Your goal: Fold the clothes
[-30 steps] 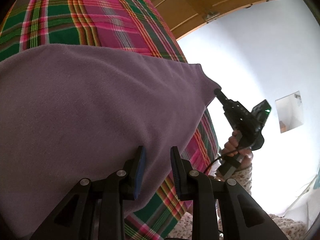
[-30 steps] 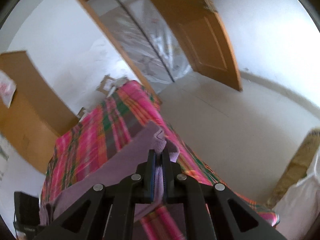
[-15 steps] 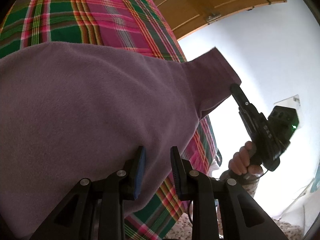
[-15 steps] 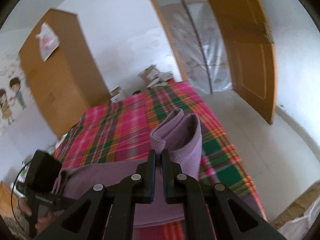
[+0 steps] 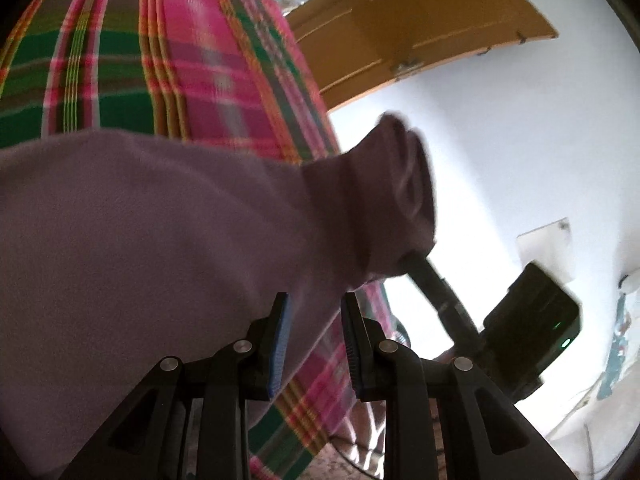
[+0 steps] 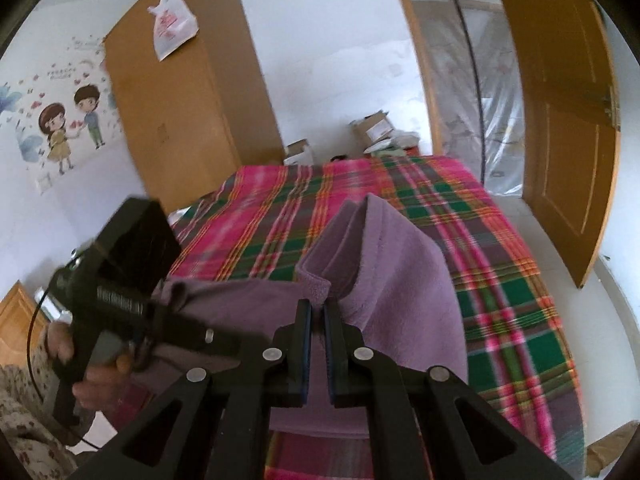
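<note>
Fold under way, unfinished. Right gripper clamped on purple garment edge, raised toward 12 o'clock over plaid bedspread. Left gripper half-open, garment between jaws, unpinched.

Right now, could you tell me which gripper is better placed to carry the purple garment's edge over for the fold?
Right: the right gripper is shut on the purple garment, edge lifted off the plaid bedcover. The left gripper is open, gripping nothing.
</note>
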Action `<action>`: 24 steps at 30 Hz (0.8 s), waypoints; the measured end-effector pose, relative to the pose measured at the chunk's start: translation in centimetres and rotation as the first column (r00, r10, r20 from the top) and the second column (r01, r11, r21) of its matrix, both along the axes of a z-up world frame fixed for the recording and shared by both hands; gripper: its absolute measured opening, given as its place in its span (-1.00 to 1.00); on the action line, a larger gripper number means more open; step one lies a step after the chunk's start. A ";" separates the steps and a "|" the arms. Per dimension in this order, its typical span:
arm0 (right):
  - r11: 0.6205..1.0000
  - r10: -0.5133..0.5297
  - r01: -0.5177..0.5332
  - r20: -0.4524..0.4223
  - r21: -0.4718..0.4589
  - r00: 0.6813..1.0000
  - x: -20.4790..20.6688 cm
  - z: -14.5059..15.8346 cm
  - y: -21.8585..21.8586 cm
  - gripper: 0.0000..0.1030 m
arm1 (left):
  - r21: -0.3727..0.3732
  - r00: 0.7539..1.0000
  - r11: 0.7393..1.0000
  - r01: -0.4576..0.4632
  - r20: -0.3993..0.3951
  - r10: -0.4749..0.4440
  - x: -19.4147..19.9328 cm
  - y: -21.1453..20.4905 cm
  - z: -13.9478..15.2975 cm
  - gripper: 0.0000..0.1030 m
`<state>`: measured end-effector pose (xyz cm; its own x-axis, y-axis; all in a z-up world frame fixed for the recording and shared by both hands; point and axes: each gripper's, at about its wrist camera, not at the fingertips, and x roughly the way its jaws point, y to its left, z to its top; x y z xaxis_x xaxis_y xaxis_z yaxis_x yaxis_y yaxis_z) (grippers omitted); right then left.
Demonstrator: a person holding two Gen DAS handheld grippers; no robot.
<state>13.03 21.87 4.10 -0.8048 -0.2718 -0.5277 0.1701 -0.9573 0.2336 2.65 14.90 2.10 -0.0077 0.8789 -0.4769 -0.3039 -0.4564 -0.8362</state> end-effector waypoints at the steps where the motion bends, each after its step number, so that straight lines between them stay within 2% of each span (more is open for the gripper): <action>1: 1.000 0.013 -0.013 0.007 0.007 1.000 0.0 -0.3 -0.4 -0.88 | 0.021 1.000 1.000 -0.011 0.000 0.011 -0.1 -0.3 0.2 -0.49; 5: 0.998 0.064 -0.065 0.043 0.024 0.997 -0.1 -1.6 -1.9 -0.88 | 0.110 0.997 0.991 -0.072 0.049 0.067 -0.7 -1.7 -0.3 -0.49; 6: 0.997 0.078 -0.079 0.052 0.025 0.996 -0.1 -1.9 -2.3 -0.88 | 0.126 0.995 0.989 -0.084 0.062 0.077 -0.9 -2.0 -0.5 -0.43; 7: 0.995 0.091 -0.093 0.062 0.026 0.994 -0.1 -2.3 -2.7 -0.88 | 0.137 0.994 0.986 -0.091 0.076 0.081 -1.0 -2.1 -0.7 -0.20; 8: 0.994 0.102 -0.104 0.069 0.026 0.992 -0.1 -2.5 -3.0 -0.88 | 0.154 0.992 0.983 -0.101 0.095 0.087 -1.1 -2.3 -0.9 -0.11; 10: 0.991 0.127 -0.130 0.083 0.033 0.988 -0.2 -3.0 -3.9 -0.88 | 0.188 0.987 0.975 -0.119 0.126 0.097 -1.4 -2.5 -1.3 -0.09; 14: 0.990 0.136 -0.139 0.107 0.025 0.985 -0.5 -3.7 -4.5 -0.88 | 0.182 0.983 0.974 -0.132 0.151 0.105 -1.7 -2.5 -2.0 -0.06; 17: 0.990 0.135 -0.138 0.101 0.014 0.986 -0.5 -3.7 -4.4 -0.88 | 0.178 0.972 0.973 -0.147 0.206 0.110 -2.1 -2.2 -2.9 -0.03; 20: 0.991 0.135 -0.136 0.084 0.002 0.987 -0.1 -3.3 -4.3 -0.88 | 0.131 0.974 0.982 -0.136 0.201 0.108 -2.5 -2.1 -3.1 -0.02; 24: 0.988 0.154 -0.153 0.075 -0.015 0.985 0.2 -3.1 -4.5 -0.88 | 0.137 0.967 0.980 -0.141 0.231 0.107 -3.4 -2.1 -3.1 -0.02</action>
